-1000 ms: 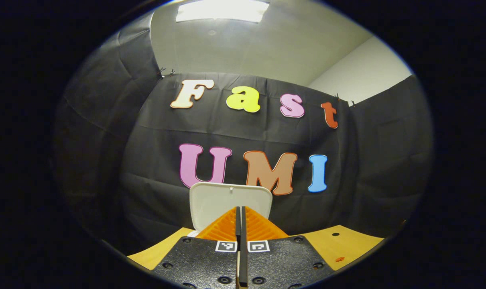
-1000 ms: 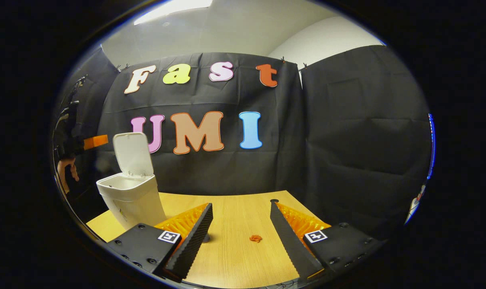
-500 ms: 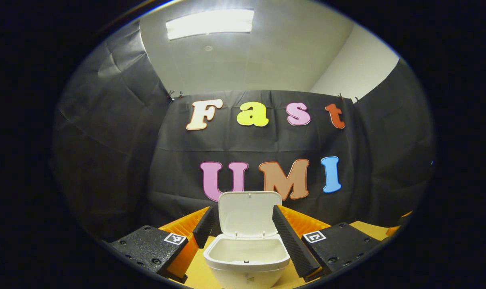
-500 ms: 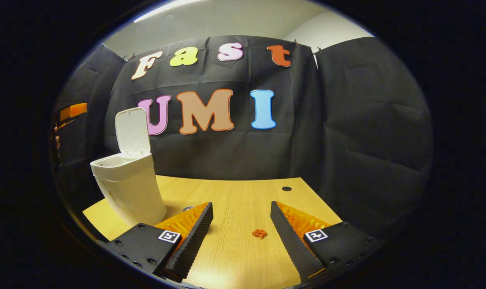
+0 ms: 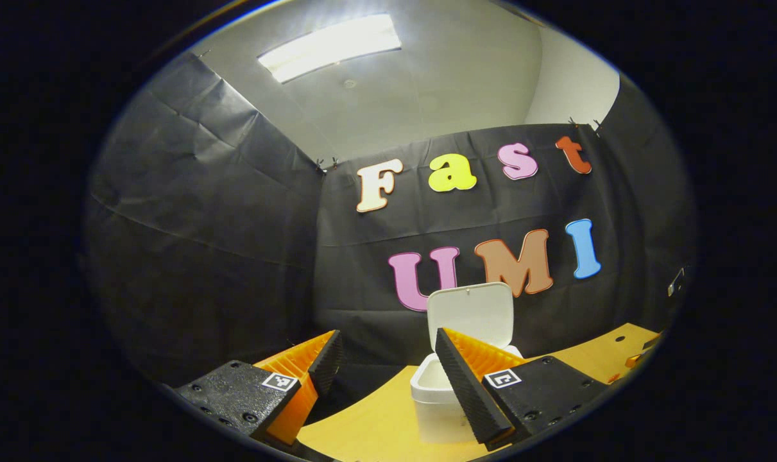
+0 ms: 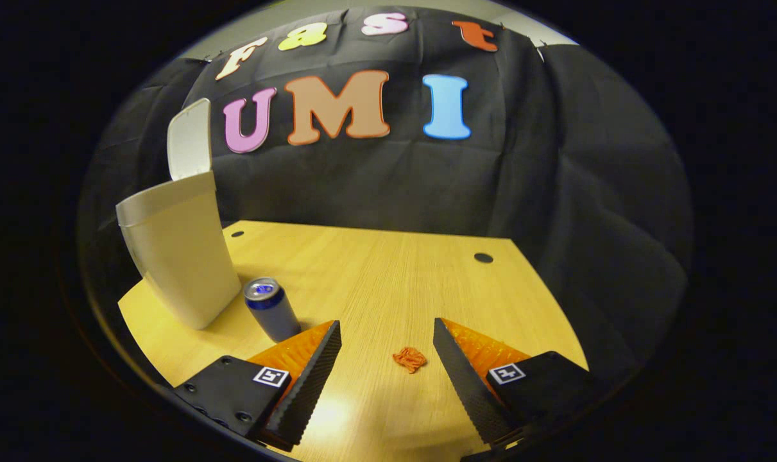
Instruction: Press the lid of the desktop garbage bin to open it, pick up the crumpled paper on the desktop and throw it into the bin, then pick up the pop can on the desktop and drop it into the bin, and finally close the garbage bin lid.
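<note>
The white bin (image 6: 176,256) stands at the table's far left with its lid (image 6: 188,138) raised upright. A blue pop can (image 6: 271,309) stands just right of the bin's base. A small orange crumpled paper (image 6: 409,359) lies on the table between and just beyond the fingers of my right gripper (image 6: 387,340), which is open and empty above it. In the left gripper view the bin (image 5: 436,398) sits behind the right finger of my left gripper (image 5: 388,359), which is open, holds nothing and hangs left of the bin with the lid (image 5: 470,314) upright beyond.
The wooden table (image 6: 388,269) has dark round holes (image 6: 483,258) near its far edge. Black cloth walls close off the back and sides. The table's left edge (image 6: 128,314) runs close behind the bin.
My left gripper went from shut to open and has swung left, so the bin shifted to its right. My right gripper tilted down toward the table, bringing the can and paper closer.
</note>
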`<state>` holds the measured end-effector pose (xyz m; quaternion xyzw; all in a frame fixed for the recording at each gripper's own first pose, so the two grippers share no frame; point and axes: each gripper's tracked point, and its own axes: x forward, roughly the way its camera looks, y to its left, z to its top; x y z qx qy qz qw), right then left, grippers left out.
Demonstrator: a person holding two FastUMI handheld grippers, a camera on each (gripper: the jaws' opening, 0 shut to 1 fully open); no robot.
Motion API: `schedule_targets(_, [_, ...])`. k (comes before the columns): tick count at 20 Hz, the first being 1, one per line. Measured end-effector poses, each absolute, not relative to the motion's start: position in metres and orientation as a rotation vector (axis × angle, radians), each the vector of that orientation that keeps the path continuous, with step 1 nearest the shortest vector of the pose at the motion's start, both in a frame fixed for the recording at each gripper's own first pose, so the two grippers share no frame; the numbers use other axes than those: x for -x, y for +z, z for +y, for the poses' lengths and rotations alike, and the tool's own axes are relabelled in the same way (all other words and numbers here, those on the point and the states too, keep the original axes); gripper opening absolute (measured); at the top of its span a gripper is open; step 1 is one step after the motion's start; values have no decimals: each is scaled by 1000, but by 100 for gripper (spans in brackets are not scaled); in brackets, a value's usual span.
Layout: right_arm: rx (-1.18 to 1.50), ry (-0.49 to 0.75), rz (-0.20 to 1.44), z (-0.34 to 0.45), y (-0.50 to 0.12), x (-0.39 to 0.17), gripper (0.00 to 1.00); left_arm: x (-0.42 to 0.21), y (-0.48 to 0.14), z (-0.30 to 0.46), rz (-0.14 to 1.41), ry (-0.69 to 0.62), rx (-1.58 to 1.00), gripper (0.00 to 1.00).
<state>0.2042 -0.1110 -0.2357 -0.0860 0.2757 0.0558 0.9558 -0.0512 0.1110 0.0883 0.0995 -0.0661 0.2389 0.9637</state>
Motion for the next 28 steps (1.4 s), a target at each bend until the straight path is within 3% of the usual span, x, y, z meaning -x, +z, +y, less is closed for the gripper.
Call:
schedule_targets(10, [225,51,890,-142,-331,-238,97,83,71,122,-73,565,-212,90])
schedule_targets(12, [216,36,919,-149,-338,-238,85,87,72,124,-72,580,-206,90])
schedule_targets(13, [208,36,932,-149,-340,-238,84,88,70,125,-71,583,-199,94])
schedule_targets(14, [197,39,944,-147,-345,-236,76,88,69,126,-69,585,-194,90])
schedule_targets(15, [187,38,956,-147,-349,-237,76,90,67,127,-68,588,-190,90])
schedule_targets(18, [183,17,955,-154,-348,-238,48,88,63,128,-60,590,-174,90])
schedule_targets(20, [202,21,949,-155,-348,-239,19,88,62,125,-57,586,-165,90])
schedule_targets(28, [247,106,855,-126,-299,-233,17,87,59,123,-53,566,-156,90])
